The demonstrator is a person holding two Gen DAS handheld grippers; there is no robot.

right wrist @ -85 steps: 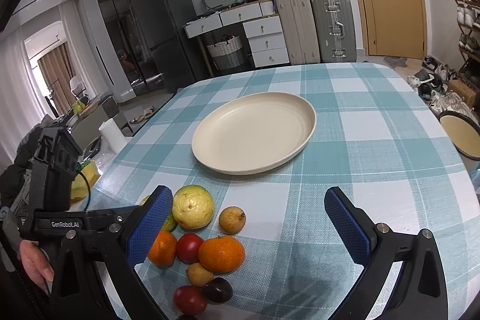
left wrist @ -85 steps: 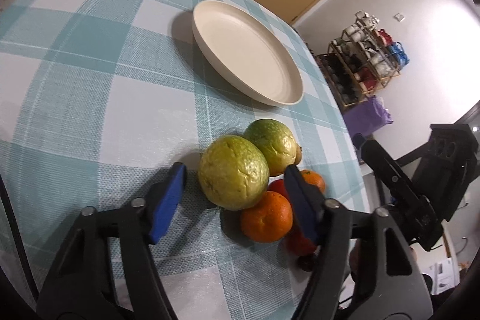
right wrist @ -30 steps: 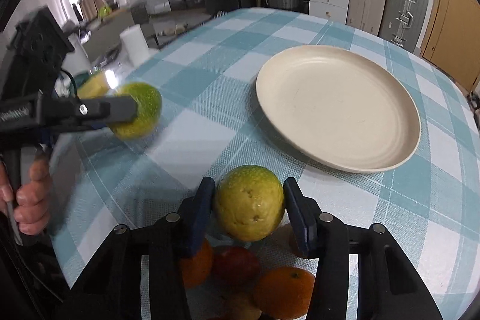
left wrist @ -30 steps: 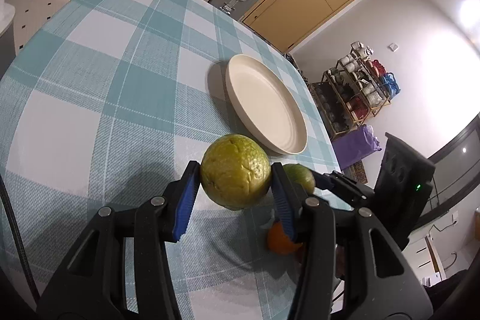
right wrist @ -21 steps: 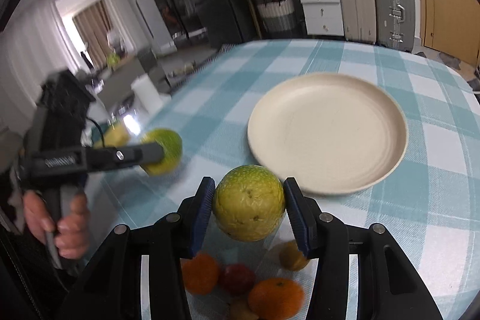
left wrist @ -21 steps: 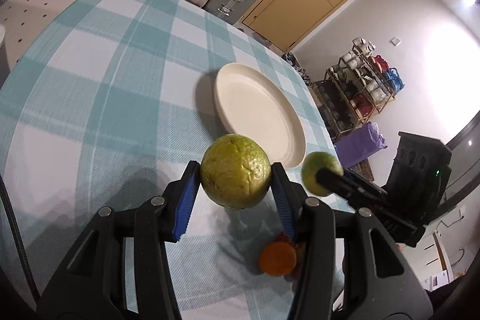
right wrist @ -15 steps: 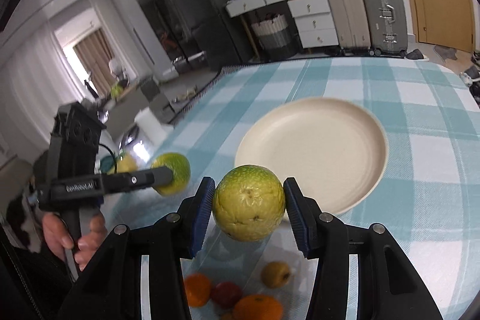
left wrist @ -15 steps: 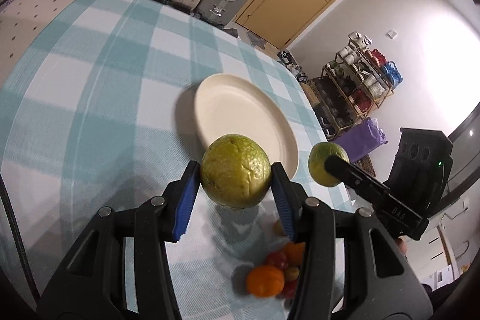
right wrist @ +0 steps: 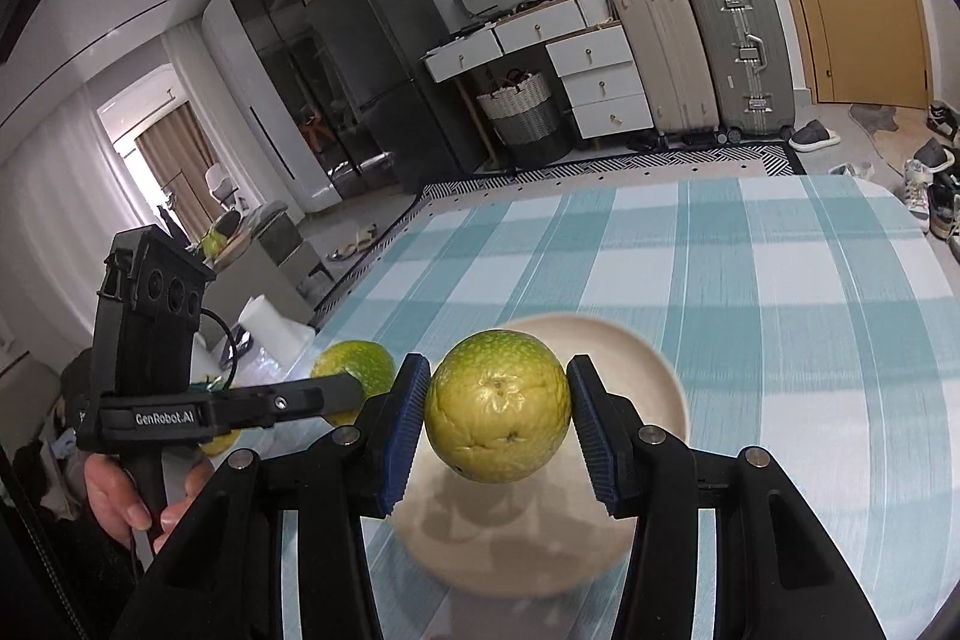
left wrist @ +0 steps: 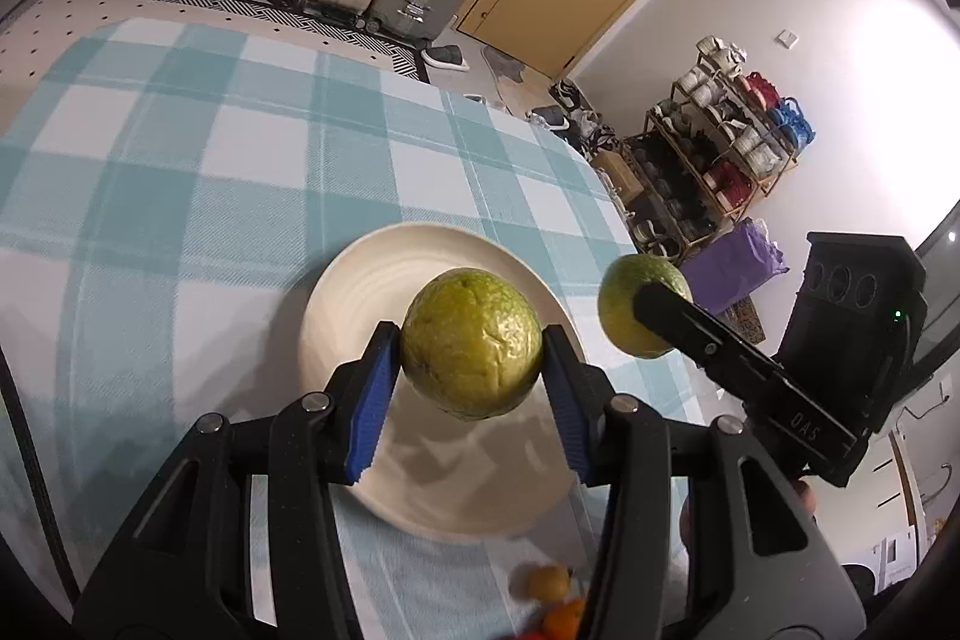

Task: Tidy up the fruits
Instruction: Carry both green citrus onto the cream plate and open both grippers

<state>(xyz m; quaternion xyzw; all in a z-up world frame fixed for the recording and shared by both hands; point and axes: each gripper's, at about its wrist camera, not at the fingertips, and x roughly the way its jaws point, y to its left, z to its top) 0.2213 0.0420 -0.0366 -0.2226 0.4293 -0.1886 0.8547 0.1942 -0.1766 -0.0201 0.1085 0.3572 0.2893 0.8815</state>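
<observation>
My left gripper is shut on a large yellow-green guava and holds it in the air over the cream plate. In the right wrist view, my right gripper is shut on a second guava, also above the plate. The two grippers hang side by side. The right gripper's guava shows at the right of the left wrist view, and the left gripper's guava at the left of the right wrist view. The plate has nothing lying on it.
A small yellow fruit and an orange one lie on the teal checked tablecloth near me. A hand grips the left handle. Suitcases, white drawers and a shoe rack stand beyond the table's far edge.
Both grippers, each still shut on its guava, have risen and moved forward from the fruit pile to above the plate. The pile has dropped to the bottom edge of view.
</observation>
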